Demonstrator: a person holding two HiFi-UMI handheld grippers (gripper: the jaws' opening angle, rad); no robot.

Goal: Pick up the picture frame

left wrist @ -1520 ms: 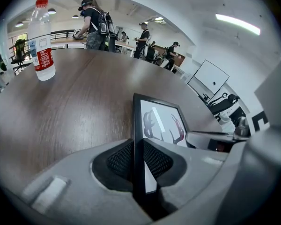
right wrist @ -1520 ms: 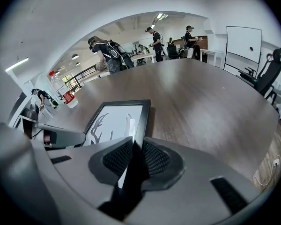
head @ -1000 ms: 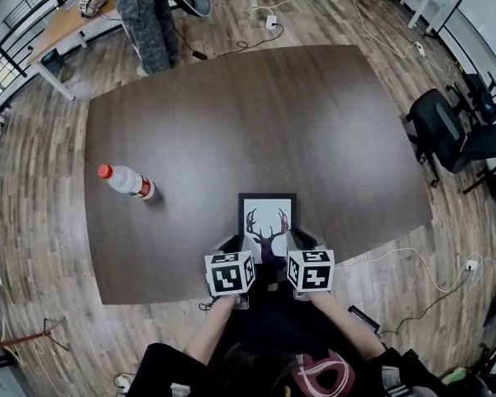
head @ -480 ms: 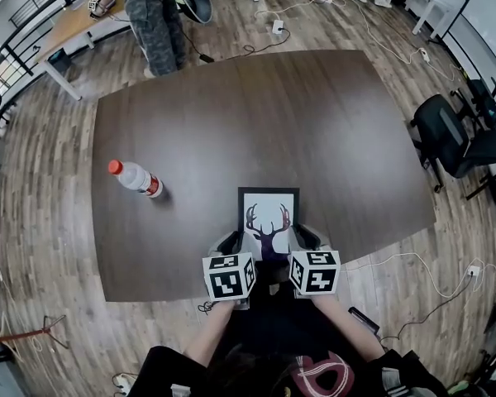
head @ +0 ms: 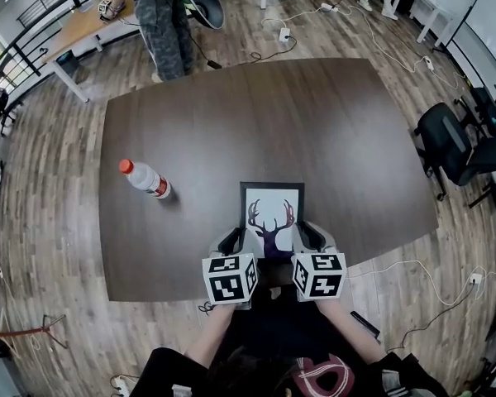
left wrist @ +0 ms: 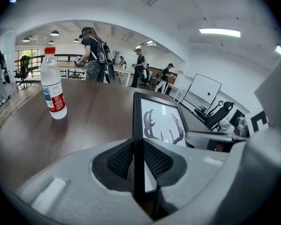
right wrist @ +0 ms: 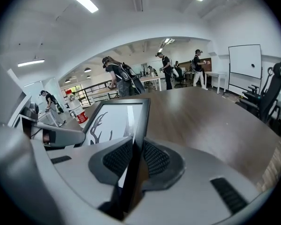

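Picture frame: we are holding the black-rimmed rectangular picture frame (head: 271, 218), with a dark antlered deer head printed on white, in the lower middle of the head view. It is sitting over the near part of the table with its print facing up. We cannot tell whether its far edge is touching the wood.
Left gripper: we are clamping the grey left gripper (head: 236, 240) onto the frame's left rim. In the left gripper view (left wrist: 138, 159) its ribbed black pads (left wrist: 119, 159) are pressing on both faces of the thin black edge.
Right gripper: we are clamping the grey right gripper (head: 306, 236) onto the frame's right rim. In the right gripper view (right wrist: 135, 158) its ribbed pads (right wrist: 154, 159) are squeezing the rim from both sides.
Table: the dark brown wooden table (head: 231, 114) is filling the middle of the head view.
Bottle: the clear plastic water bottle with a red cap and red label (head: 145, 179) is standing upright at the middle left of the head view, well apart from the picture frame.
Chair: the black office chair (head: 446, 139) is sitting at the right edge, just beside the table.
Person: someone in camouflage-patterned trousers (head: 165, 19) is standing at the upper left, beyond the table's far edge.
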